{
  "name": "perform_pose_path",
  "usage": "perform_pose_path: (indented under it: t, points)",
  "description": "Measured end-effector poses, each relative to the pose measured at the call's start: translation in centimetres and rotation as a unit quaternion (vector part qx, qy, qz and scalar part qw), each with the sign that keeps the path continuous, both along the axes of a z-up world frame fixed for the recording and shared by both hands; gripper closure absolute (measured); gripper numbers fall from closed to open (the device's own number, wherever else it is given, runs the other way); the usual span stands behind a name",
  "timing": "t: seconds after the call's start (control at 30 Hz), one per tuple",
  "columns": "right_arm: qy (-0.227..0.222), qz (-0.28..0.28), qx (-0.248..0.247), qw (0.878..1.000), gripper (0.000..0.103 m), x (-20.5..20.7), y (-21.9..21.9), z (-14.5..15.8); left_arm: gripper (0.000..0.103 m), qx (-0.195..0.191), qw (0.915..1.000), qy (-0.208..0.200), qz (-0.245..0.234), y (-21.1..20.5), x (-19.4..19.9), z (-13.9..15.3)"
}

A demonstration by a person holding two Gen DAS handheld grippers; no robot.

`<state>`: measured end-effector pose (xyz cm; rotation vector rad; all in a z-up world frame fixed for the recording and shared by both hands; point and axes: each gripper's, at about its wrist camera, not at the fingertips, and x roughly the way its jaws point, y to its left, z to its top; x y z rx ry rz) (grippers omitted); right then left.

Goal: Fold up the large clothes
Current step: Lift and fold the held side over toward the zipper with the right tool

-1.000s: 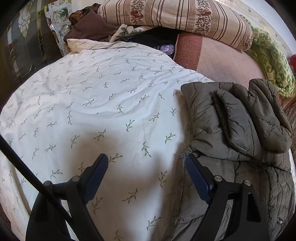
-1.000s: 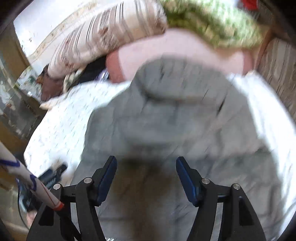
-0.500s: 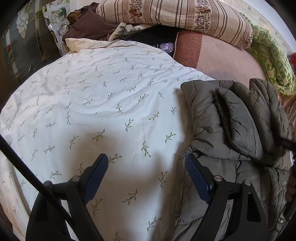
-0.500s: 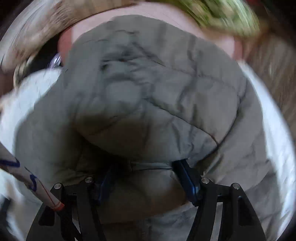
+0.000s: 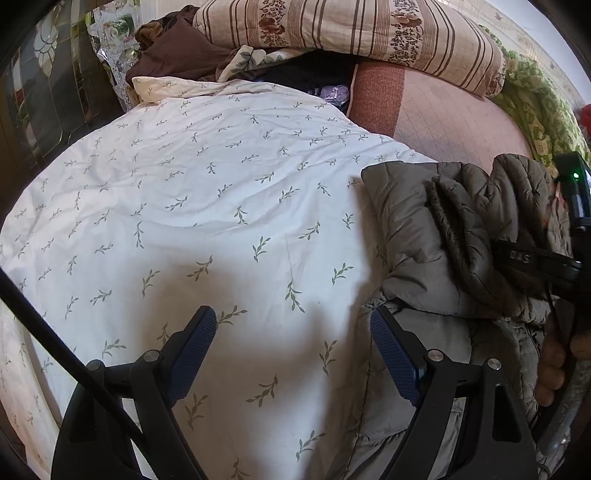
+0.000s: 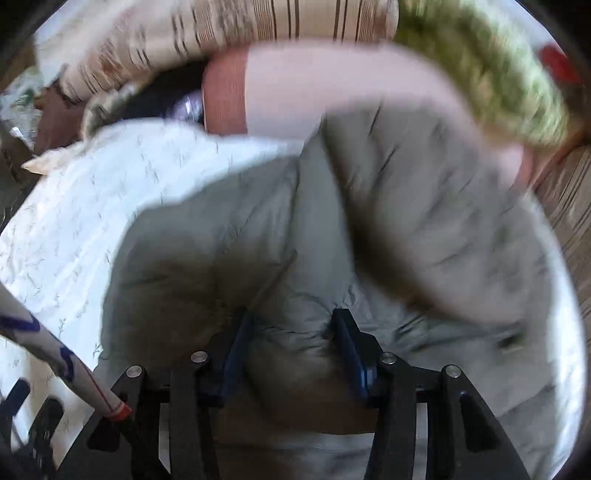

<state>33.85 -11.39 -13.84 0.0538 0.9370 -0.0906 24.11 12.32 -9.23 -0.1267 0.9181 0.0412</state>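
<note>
A grey-olive quilted puffer jacket (image 5: 424,236) lies partly folded on a white leaf-print bedcover (image 5: 207,206), at the right of the left wrist view. My left gripper (image 5: 295,343) is open and empty over the bedcover, its right finger at the jacket's left edge. My right gripper (image 6: 291,332) is shut on a bunched fold of the jacket (image 6: 369,229); that view is blurred by motion. The right gripper's body also shows in the left wrist view (image 5: 543,262), on the jacket's upper fold.
A striped floral pillow (image 5: 351,33) and a green patterned cushion (image 5: 543,110) lie at the head of the bed, over a pink quilted mat (image 5: 443,118). Dark brown clothes (image 5: 170,51) are piled at the back left. A dark glass cabinet (image 5: 40,96) stands on the left.
My right gripper dropped onto the jacket, closed on a fold and is lifting it. It has come into the left wrist view. My left gripper has stayed still and open.
</note>
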Motion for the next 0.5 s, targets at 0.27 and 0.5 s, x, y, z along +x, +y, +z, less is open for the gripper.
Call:
perform_pose_path:
  t: [0.27, 0.5]
  points:
    - [-0.071, 0.017, 0.019, 0.997, 0.049, -4.8, -1.3, 4.1, 0.018, -0.007, 1.0, 0.003, -0.005, 0.0, -0.1, 0.0]
    - [-0.048, -0.07, -0.024, 0.996, 0.045, -7.0, -8.7, 1.9, 0.018, 0.007, 0.9999, 0.01, -0.009, -0.9, -0.1, -0.6]
